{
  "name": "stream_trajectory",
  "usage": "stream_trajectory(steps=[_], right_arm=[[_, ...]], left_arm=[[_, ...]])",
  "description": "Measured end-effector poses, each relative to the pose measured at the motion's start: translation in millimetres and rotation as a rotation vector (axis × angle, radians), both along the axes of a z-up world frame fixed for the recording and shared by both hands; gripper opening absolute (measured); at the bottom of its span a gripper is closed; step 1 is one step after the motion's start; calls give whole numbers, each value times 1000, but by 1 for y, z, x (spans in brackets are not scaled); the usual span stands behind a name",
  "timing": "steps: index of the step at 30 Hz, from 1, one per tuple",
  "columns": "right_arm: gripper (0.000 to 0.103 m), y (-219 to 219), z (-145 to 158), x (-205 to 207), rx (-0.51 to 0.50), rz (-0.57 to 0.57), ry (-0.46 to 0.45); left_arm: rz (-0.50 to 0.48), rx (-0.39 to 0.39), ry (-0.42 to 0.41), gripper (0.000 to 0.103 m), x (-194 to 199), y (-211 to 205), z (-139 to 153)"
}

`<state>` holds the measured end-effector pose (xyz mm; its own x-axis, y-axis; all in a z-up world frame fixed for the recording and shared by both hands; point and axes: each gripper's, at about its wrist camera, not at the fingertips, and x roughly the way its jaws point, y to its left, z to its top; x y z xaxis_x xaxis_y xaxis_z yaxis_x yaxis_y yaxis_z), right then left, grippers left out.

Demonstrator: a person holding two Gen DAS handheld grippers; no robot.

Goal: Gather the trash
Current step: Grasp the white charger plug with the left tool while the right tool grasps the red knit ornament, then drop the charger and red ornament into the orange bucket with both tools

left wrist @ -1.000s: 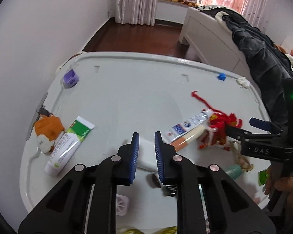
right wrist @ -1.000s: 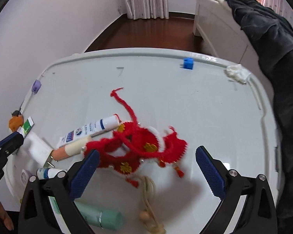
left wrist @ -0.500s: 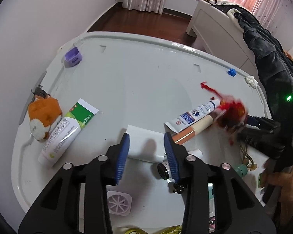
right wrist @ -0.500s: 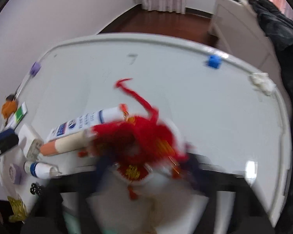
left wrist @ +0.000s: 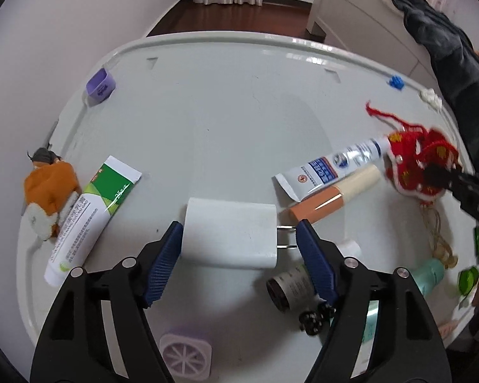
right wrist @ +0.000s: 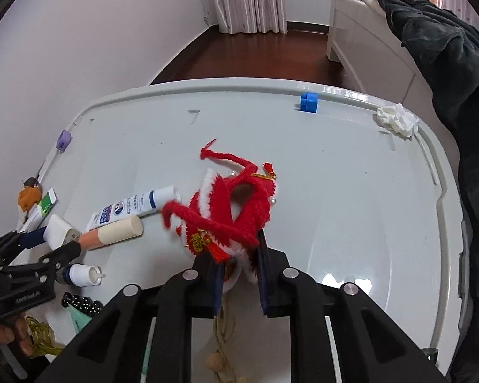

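Note:
My right gripper [right wrist: 239, 274] is shut on a red knitted ornament [right wrist: 230, 207] and holds it above the white table [right wrist: 351, 191]; it also shows in the left wrist view [left wrist: 421, 166]. My left gripper [left wrist: 239, 261] is open, its jaws on either side of a white plug adapter [left wrist: 230, 233] that lies on the table. A crumpled white tissue [right wrist: 397, 119] lies at the far right rim.
A blue-and-white tube [left wrist: 332, 166], a peach stick [left wrist: 332, 198], a green-and-white tube [left wrist: 92, 210], an orange plush toy [left wrist: 48, 191], a purple cap [left wrist: 100, 84], a blue block [right wrist: 308, 102], small bottles [left wrist: 290, 287] and black beads [left wrist: 313, 317] lie about. A bed with dark clothes [right wrist: 431, 41] stands beyond.
My right gripper closed on the red ornament and lifted it. My left gripper opened wide and now brackets the white adapter.

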<state>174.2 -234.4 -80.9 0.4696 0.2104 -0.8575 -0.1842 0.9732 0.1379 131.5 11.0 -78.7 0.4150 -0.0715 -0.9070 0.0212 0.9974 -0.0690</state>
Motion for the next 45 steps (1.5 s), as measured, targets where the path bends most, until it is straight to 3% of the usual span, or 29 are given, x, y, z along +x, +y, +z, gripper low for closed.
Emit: stream_trajectory(steps=[4, 13, 21, 27, 33, 38, 41, 43, 45], right_arm=[[18, -4, -1, 1, 12, -7, -2], [18, -11, 11, 1, 29, -38, -42], [18, -16, 63, -21, 45, -46, -144], [18, -21, 115, -62, 51, -34, -236], [18, -13, 154, -144, 76, 32, -290], [19, 5, 129, -236, 98, 108, -205], [19, 16, 90, -279, 95, 146, -95], [19, 18, 79, -287, 99, 149, -59], [20, 23, 47, -304, 104, 164, 40]], left_arm=[[47, -25, -19, 66, 1, 11, 2], [20, -30, -87, 66, -7, 8, 26], [2, -52, -139, 66, -17, 6, 45], [-51, -88, -203, 66, -41, 0, 75], [-157, -132, -282, 67, -111, -17, 115], [-283, -161, -185, 67, -198, -32, 99], [-340, -160, -57, 67, -239, -39, 64], [-362, -149, 34, 67, -259, -42, 36], [-369, -151, 109, 67, -268, -42, 14]])
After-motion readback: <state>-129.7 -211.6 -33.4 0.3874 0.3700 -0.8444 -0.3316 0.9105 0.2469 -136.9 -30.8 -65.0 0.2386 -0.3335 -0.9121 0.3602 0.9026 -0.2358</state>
